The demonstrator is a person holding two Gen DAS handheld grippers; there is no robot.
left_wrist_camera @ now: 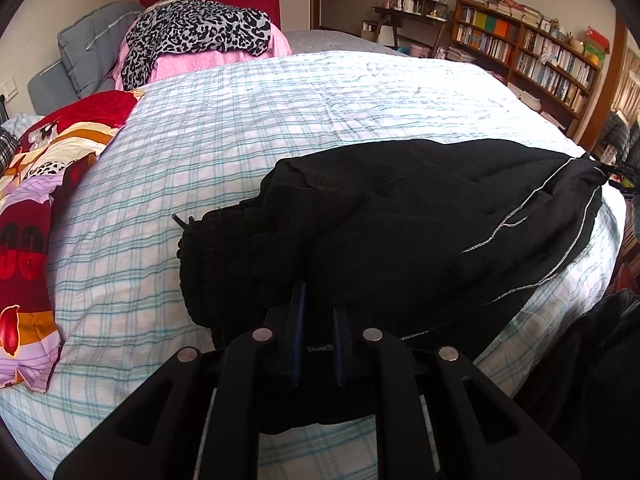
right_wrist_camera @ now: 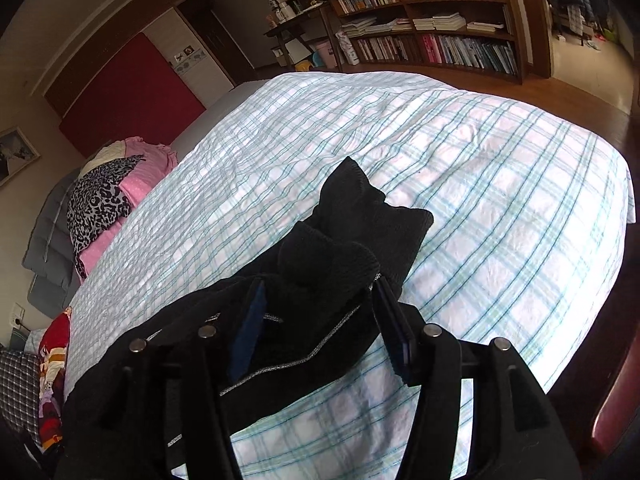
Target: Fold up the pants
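Black pants (left_wrist_camera: 420,232) with thin silver side stripes lie in a folded heap on the near part of the plaid bed cover (left_wrist_camera: 240,128). My left gripper (left_wrist_camera: 320,304) is nearly closed, pinching the near edge of the pants. In the right wrist view my right gripper (right_wrist_camera: 316,300) stands wide, its blue pads on either side of the ribbed cuff end of the pants (right_wrist_camera: 360,240); the cloth lies between the jaws, unpinched.
A pile of pink and leopard-print clothes (left_wrist_camera: 200,40) and a red floral quilt (left_wrist_camera: 44,184) lie at the bed's left. Bookshelves (left_wrist_camera: 532,56) stand beyond the far side. The bed's right edge (right_wrist_camera: 600,280) drops to a wooden floor.
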